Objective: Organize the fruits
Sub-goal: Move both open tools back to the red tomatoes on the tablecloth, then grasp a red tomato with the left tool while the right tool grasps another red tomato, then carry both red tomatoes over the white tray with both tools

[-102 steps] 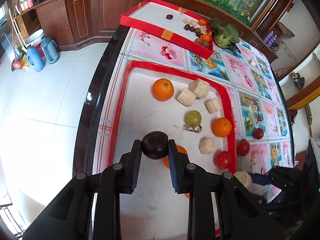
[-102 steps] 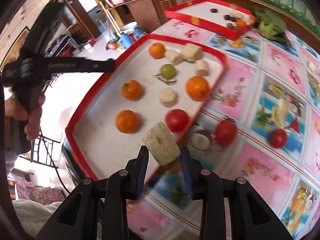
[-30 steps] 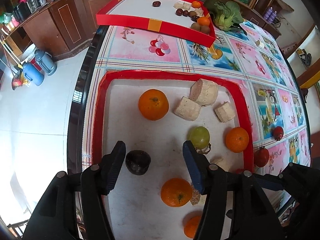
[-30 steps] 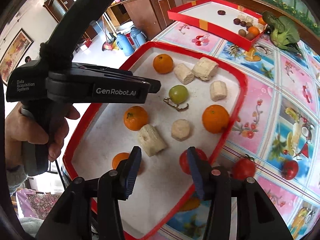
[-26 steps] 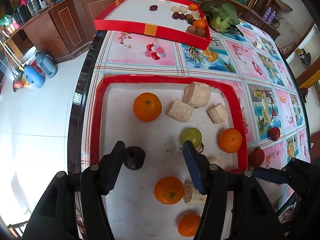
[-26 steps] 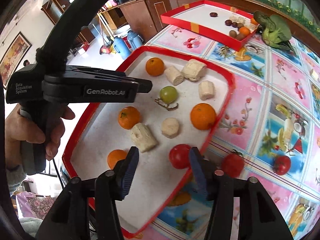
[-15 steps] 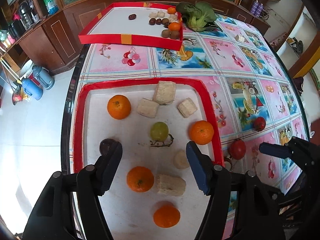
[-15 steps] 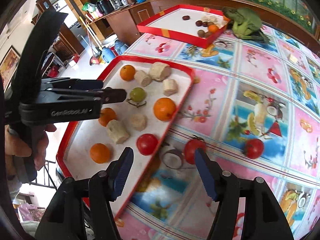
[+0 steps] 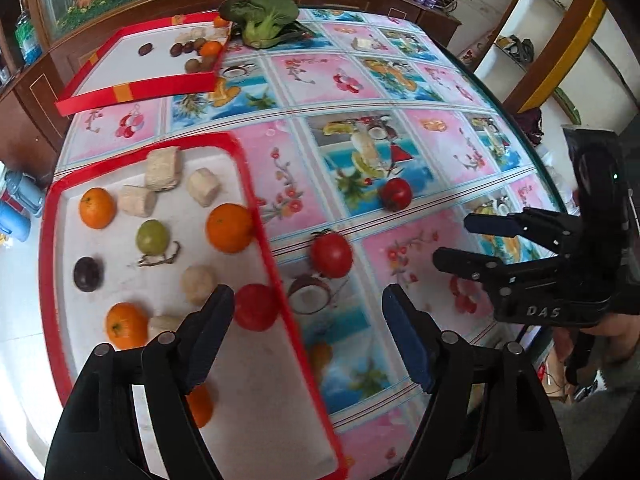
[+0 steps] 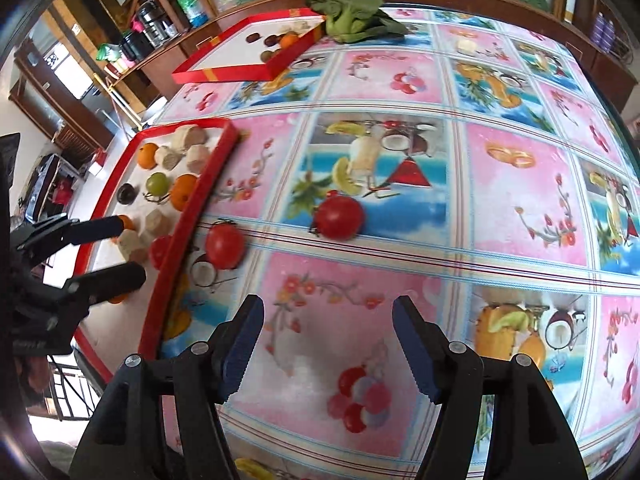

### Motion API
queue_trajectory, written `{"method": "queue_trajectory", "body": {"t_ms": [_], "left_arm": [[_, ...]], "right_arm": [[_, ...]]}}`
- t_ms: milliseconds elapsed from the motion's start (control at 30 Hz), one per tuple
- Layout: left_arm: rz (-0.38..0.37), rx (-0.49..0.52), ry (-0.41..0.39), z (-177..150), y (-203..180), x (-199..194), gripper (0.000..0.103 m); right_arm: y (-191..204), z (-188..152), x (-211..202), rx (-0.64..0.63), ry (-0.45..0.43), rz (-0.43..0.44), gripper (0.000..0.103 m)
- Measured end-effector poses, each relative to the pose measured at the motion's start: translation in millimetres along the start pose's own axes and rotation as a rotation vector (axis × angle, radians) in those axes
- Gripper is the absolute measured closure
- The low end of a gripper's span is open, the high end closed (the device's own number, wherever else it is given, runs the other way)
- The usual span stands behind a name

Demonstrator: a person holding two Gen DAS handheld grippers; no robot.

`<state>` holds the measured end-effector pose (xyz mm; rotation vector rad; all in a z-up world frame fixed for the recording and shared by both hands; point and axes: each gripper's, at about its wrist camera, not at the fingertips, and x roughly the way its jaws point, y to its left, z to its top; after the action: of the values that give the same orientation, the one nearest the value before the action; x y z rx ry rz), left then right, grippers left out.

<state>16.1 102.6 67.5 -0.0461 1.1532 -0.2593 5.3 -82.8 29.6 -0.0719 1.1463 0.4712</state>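
With the dark fruit [image 9: 87, 273] and pale chunk [image 9: 165, 323] now released in the tray [image 9: 47, 240], both the left gripper [image 9: 306, 338] and right gripper [image 10: 328, 346] are swung, wide and empty, toward two tomatoes [image 10: 339, 217] left on the tabletop [image 10: 500, 184].

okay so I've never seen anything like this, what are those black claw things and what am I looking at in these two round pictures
Those black claws are handheld grabbing tools; a person holds one in each hand, each carrying a wide-angle camera. One picture looks along the left tool, the other along the right tool. Both are open and hold nothing. Below is a table with a fruit-print cloth. The near red tray holds oranges, a green fruit, a dark fruit, pale chunks and one tomato. Two more tomatoes lie on the cloth.
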Motion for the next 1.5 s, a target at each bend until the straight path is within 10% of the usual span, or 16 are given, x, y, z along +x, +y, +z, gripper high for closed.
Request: {"method": "queue_trajectory", "body": {"t_ms": [133, 600, 867, 1067, 1500], "left_arm": [[-0.078, -0.077, 0.004, 10, -14, 12, 0.027], [-0.012, -0.126, 0.074, 8, -8, 45, 0.056], [0.009, -0.109, 0.092, 9, -12, 55, 0.058], [0.050, -0.108, 0.109, 14, -13, 70, 0.074], [0.007, -0.114, 0.064, 7, -18, 47, 0.074]], "right_arm": [[-3, 3, 5, -0.030, -0.007, -0.008, 0.035], [11, 30, 37, -0.198, -0.004, -0.036, 0.041], [14, 38, 52, -0.230, -0.010, -0.090, 0.066], [-2, 35, 46, -0.164, -0.002, -0.069, 0.068], [-19, 20, 14, -0.041, -0.035, -0.002, 0.068]]}}
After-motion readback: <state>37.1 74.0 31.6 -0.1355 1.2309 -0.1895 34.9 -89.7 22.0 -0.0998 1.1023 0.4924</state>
